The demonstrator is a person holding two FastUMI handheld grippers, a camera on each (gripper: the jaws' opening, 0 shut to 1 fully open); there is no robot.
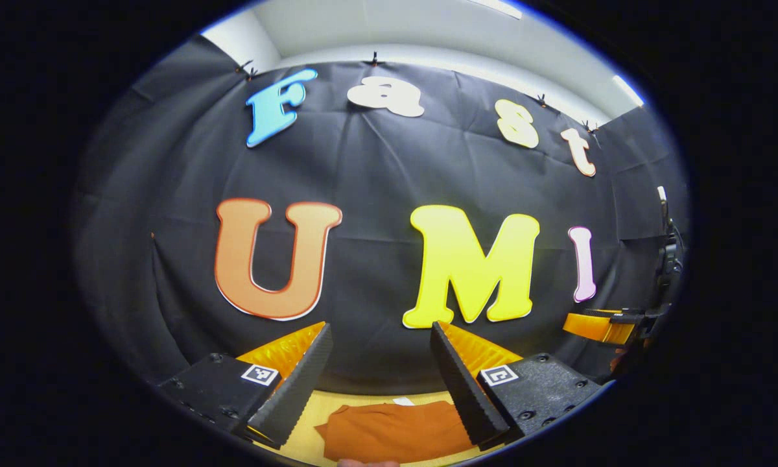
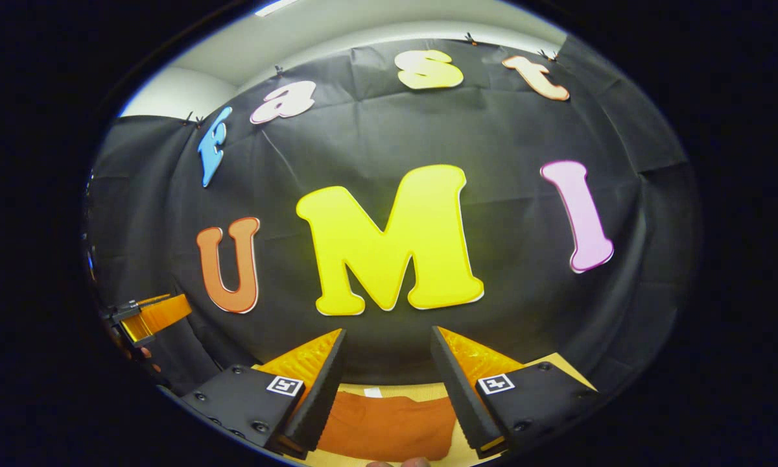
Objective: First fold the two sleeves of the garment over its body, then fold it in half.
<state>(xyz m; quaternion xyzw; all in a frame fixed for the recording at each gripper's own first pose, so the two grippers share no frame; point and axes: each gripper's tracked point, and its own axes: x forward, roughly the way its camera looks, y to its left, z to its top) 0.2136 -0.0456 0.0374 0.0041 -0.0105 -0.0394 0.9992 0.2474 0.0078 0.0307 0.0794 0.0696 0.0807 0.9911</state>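
Spread apart and empty, the fingers of the left gripper [image 1: 381,353] and right gripper [image 2: 387,357] hang above the worktop [image 1: 311,415], framing an orange garment [image 1: 395,431] lying there below. It looks light, soft and limp, likely to sag; best pinched at a sleeve edge. Left gripper view shows a crumpled left edge; right gripper view shows a flatter stretch of cloth.

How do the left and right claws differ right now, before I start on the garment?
The left claw hangs over the orange garment with the cloth's left edge and bare table showing between its fingers; the right claw sits over the garment's middle, cloth spanning its gap. The left claw's gap looks slightly wider. Both are open, raised above the garment, touching nothing, facing the wall.
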